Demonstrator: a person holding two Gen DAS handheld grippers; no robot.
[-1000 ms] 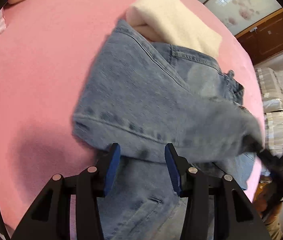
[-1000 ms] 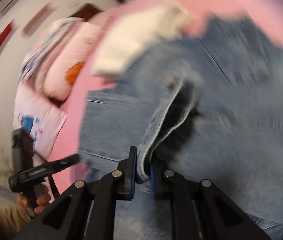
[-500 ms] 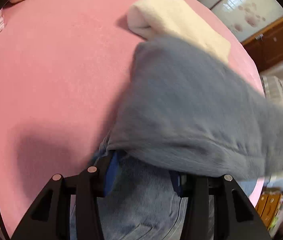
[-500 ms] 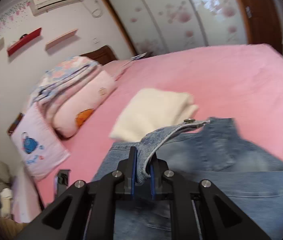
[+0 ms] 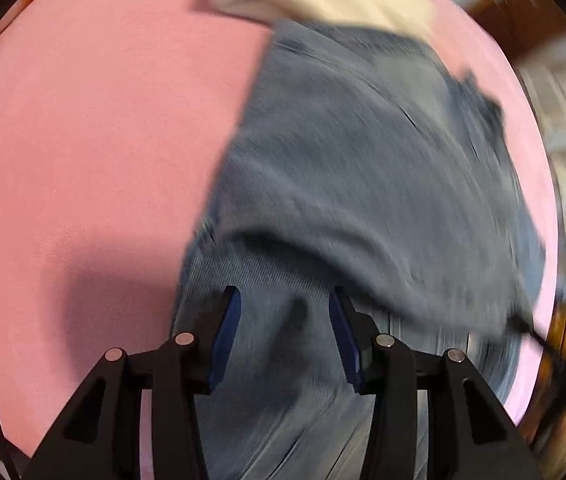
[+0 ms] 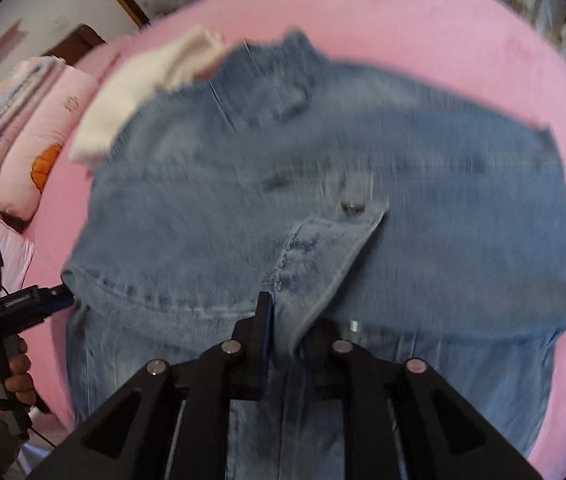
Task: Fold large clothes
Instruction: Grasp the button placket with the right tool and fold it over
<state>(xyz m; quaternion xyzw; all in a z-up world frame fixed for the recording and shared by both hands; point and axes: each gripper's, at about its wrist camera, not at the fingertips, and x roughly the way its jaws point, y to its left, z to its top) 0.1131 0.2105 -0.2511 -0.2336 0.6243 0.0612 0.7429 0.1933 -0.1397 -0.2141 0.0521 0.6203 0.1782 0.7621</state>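
Nearest the right camera, the right gripper [image 6: 285, 320] had the waistband flap of the faded blue denim jeans [image 6: 323, 184] between its jaws, which had just been opening; the cloth looked slack there, so the grip seemed to be letting go. The left gripper [image 5: 285, 316] stood about half open over a lower layer of denim, its blue pads [image 5: 227, 320] clear of the cloth and gripping nothing. The jeans lay doubled over on the pink bedsheet [image 6: 423, 16], the top half laid back over the legs. Beyond them sat a folded cream towel [image 6: 143, 92], its near edge touching the denim. To finish this fold well, the waistband probably needed dropping square on the layer beneath, then smoothing flat before the next crease.
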